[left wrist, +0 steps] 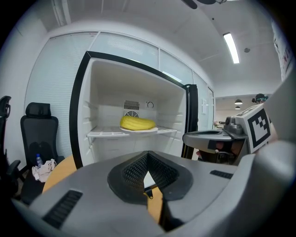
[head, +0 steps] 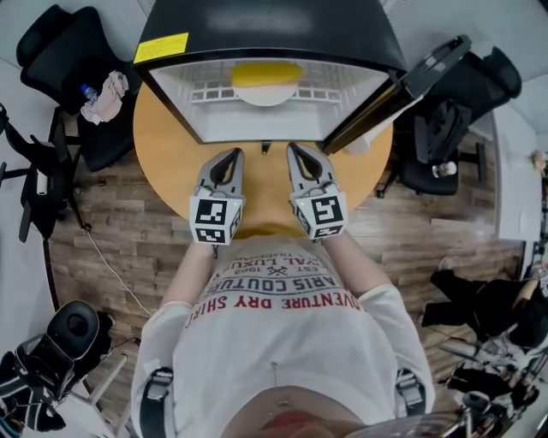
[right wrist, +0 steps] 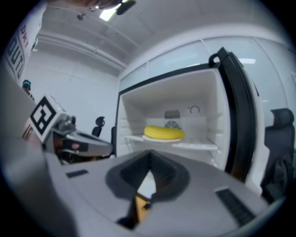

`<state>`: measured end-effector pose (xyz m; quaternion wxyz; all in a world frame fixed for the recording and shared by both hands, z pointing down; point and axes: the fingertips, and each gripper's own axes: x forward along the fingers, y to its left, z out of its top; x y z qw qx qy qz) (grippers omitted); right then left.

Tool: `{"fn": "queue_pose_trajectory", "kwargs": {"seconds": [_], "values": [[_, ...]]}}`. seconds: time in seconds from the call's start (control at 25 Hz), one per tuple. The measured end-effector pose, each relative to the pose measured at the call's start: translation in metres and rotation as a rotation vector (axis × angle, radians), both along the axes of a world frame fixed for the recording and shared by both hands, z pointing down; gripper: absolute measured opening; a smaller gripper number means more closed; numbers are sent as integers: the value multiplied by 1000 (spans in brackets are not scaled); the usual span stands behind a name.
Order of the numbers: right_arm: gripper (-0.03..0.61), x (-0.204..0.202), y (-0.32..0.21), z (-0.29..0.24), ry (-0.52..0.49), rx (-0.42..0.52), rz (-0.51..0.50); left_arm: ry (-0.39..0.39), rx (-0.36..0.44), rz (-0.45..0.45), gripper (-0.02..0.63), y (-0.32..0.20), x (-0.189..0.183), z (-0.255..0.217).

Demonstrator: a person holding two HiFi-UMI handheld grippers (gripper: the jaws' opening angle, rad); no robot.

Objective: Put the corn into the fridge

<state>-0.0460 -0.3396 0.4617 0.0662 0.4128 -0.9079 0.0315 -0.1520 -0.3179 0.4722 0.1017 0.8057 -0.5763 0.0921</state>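
Observation:
A yellow ear of corn [head: 266,73] lies on a white plate [head: 267,97] on the wire shelf inside the open mini fridge [head: 257,26]. Both gripper views show the corn [left wrist: 137,123] [right wrist: 163,133] straight ahead, deep in the fridge. My left gripper [head: 233,154] and right gripper [head: 295,147] hover side by side over the round wooden table [head: 163,145], just short of the fridge opening. Each is shut with nothing held; the jaws meet at the tips in the left gripper [left wrist: 148,155] and the right gripper [right wrist: 149,159].
The fridge door [head: 402,90] stands open to the right, reaching past the table edge. A black office chair [head: 68,51] with a cloth and bottle [head: 104,94] stands at the left, another chair [head: 445,128] at the right. Camera gear lies on the wooden floor.

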Motion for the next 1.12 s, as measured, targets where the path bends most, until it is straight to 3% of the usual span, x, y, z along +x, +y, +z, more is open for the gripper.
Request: {"fn": "queue_pose_trajectory", "kwargs": {"seconds": [0.6,0.88,1.12], "values": [[28,4,-1,-16,26,47,-24,-6,35,10,26,1,12,-12],[28,5,-2,-11,15,13,-33,25,43,-24,26,3,6,-19],[28,6,-1,-11,29,12,-30,-1,84,-44,26,4,3,-28]]}}
